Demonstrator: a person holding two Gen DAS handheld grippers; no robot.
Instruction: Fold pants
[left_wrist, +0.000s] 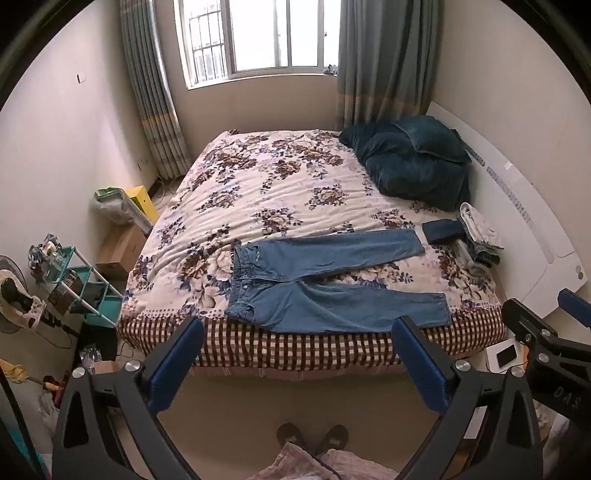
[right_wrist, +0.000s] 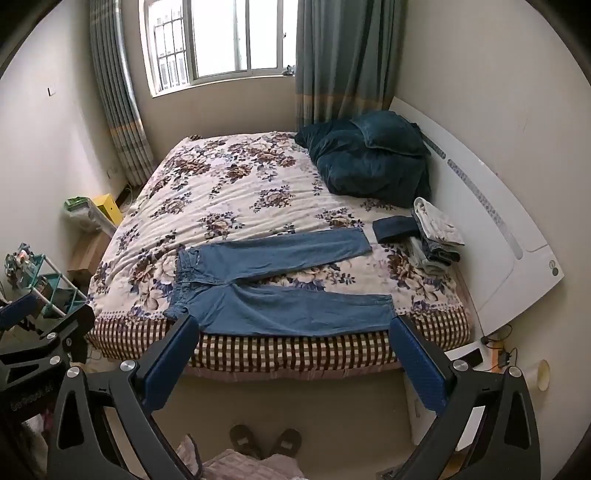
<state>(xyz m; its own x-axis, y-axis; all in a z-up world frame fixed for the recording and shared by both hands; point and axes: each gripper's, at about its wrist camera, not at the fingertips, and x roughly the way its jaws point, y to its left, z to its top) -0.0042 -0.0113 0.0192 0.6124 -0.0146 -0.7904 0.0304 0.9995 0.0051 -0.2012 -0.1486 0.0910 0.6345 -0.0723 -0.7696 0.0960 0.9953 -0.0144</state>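
blue jeans (left_wrist: 325, 284) lie spread flat on the bed (left_wrist: 258, 192); left gripper (left_wrist: 295, 365) and right gripper (right_wrist: 291, 358) hover with jaws wide apart, empty.

Pants (left_wrist: 325, 284) lie on the bed (left_wrist: 258, 192) beyond the left claw (left_wrist: 295, 362); folded clothes (left_wrist: 476, 240) farther right.

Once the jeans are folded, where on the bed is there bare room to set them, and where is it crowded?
Free: the wide floral bedspread between the jeans and the window-side edge, left of the dark teal pillows. Crowded: the headboard side, where a folded dark item and a stack of folded clothes sit just past the leg hems.
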